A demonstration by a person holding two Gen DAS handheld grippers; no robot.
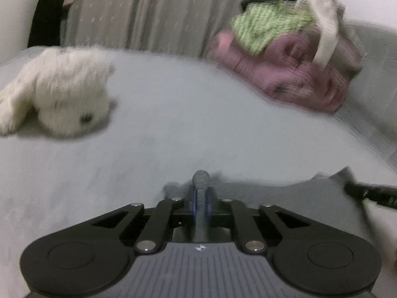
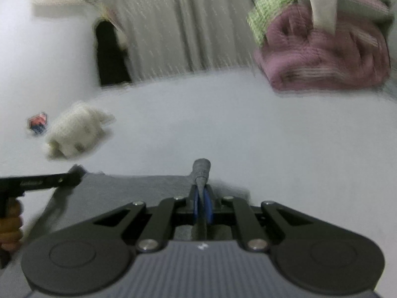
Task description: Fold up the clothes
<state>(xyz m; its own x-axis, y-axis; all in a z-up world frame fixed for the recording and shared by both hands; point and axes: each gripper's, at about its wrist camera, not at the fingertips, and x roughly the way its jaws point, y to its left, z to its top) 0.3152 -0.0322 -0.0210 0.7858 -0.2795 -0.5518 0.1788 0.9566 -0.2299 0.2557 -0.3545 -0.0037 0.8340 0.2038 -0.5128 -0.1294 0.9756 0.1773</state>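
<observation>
Both the left gripper and right gripper are clamping the grey garment; carrying the 2 pinched corners level should be keeping the fold straight.

No readable text anywhere. Only a small white logo mark on the left gripper housing, just behind its fingers, and the same on the right gripper; no letters. Faint marking on the black bar is too blurred.
</observation>
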